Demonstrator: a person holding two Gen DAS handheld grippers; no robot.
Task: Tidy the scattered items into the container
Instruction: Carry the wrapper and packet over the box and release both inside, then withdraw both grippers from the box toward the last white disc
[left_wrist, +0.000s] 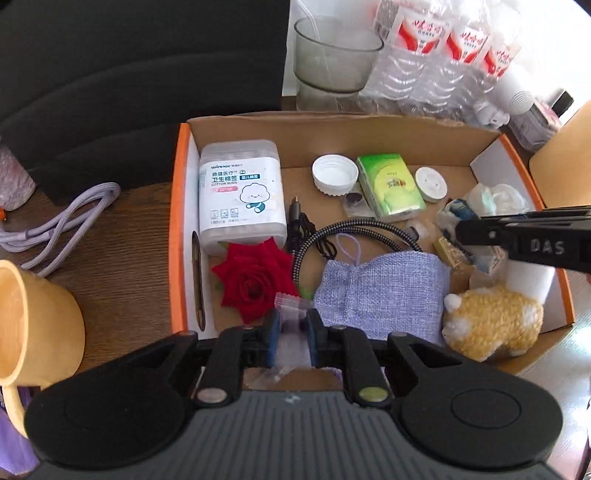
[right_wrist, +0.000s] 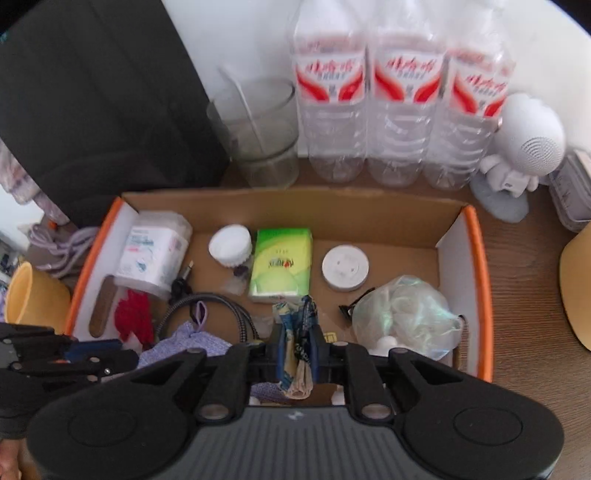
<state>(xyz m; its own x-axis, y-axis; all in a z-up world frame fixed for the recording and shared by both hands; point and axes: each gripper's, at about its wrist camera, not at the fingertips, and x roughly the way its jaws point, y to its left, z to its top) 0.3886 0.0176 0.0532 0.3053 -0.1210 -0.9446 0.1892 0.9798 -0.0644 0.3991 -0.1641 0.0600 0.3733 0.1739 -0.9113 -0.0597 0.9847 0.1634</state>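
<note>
Left wrist view: the left hand-held gripper hangs over the near edge of the box and grasps a clear sweet wrapper between its blue pads, just beside the red rose and the lilac pouch. The right hand-held gripper reaches in over the far right side of the box. In the box I count one cotton bud tub, one tissue pack, two white caps, one rose, one pouch, one plush toy, one braided cable and one pen. Left of the box on the counter lie one lilac cable and one yellow mug, both not yet tidied.

Right wrist view: the right hand-held gripper is clenched on a crumpled blue and white packet that stands between the pads above the near middle of the box, just in front of the tissue pack. Behind the box stand three water bottles and one glass.

Risks, as I judge them: the wrapper is light and slick, so it could cling to a pad or drift outside the near wall if let go from this edge. The two grippers work close together over the box and could knock each other
</note>
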